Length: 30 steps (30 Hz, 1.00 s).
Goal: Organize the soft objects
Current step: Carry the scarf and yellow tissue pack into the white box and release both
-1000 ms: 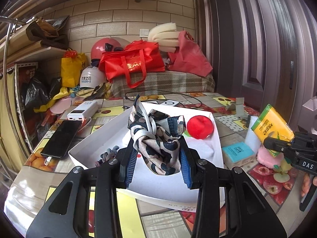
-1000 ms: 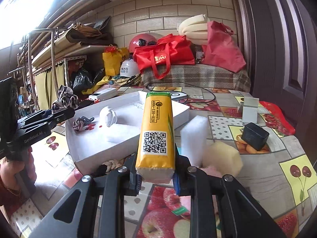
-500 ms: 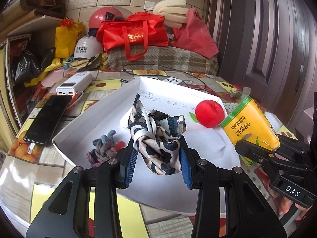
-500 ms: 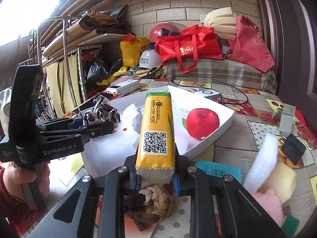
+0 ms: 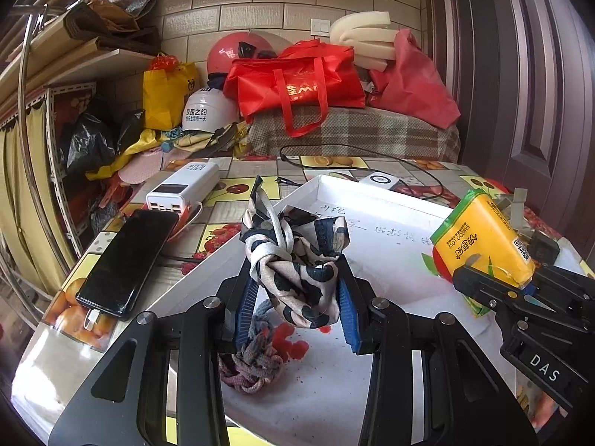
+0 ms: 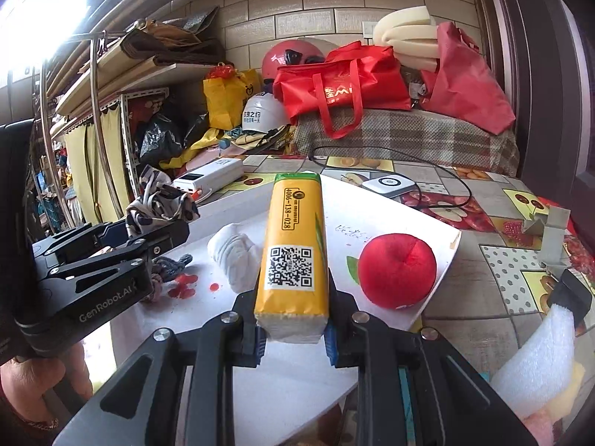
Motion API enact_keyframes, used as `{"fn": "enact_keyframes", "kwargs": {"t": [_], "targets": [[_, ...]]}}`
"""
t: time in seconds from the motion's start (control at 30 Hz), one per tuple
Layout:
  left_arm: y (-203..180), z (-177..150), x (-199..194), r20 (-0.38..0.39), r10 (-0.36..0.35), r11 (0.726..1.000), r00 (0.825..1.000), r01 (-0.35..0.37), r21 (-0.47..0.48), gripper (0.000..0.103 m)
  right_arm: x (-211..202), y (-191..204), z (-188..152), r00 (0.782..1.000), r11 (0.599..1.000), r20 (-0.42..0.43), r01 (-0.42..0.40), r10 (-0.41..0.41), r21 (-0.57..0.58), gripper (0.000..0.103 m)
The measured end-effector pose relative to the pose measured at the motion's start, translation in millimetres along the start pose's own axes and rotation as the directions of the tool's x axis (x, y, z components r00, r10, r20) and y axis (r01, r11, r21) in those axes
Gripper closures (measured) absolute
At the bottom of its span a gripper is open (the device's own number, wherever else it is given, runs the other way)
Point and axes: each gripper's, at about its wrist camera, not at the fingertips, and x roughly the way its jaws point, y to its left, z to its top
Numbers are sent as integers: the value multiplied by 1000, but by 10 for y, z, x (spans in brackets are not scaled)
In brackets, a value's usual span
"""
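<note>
My left gripper (image 5: 297, 308) is shut on a knotted black-and-cream patterned scarf (image 5: 293, 260), held over the near left part of a shallow white box (image 5: 375, 197). My right gripper (image 6: 293, 329) is shut on a yellow tissue pack (image 6: 293, 245), also above the box; that pack (image 5: 483, 245) shows at the right of the left wrist view. Inside the box lie a grey-pink braided rope (image 5: 249, 364), a white cloth bundle (image 6: 234, 256) and a red plush apple (image 6: 398, 271). The scarf (image 6: 160, 204) and left gripper (image 6: 156, 238) appear at left in the right wrist view.
A black phone (image 5: 130, 260) and white power bank (image 5: 182, 189) lie left of the box on the fruit-print tablecloth (image 6: 483, 223). A white charger puck (image 6: 386, 184) with cable sits behind. White foam (image 6: 535, 356) lies at right. Red bags (image 5: 297, 81) and helmets crowd the back.
Both grippers have moved in over the white box with their loads. The tissue pack has come from the table at right to above the box, beside the red apple.
</note>
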Motion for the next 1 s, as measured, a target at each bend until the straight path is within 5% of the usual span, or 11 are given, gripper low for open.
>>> {"fn": "enact_keyframes", "kwargs": {"t": [0.47,0.67,0.7,0.73,0.8,0.9,1.0], "targets": [[-19,34,105,-25,0,1000,1000,0,2,64,265,42,154,998,998,-9,56,-57,-29,77],[-39,34,88,-14,30,999,999,-30,14,55,260,41,161,998,998,-3,61,-61,-24,73],[-33,33,76,-7,50,999,999,-50,10,50,253,49,162,998,997,1,66,-66,-28,61],[-16,29,56,4,76,997,997,-76,1,40,245,59,162,998,997,6,71,-70,-32,37],[59,22,11,27,111,993,993,-110,-41,21,235,80,164,997,996,16,83,-82,-40,14],[169,17,19,21,116,989,993,-114,-92,1,201,31,164,996,996,35,84,-84,-12,7],[198,21,25,20,111,989,994,-108,-104,0,189,-5,164,995,996,42,93,-93,10,0]]}}
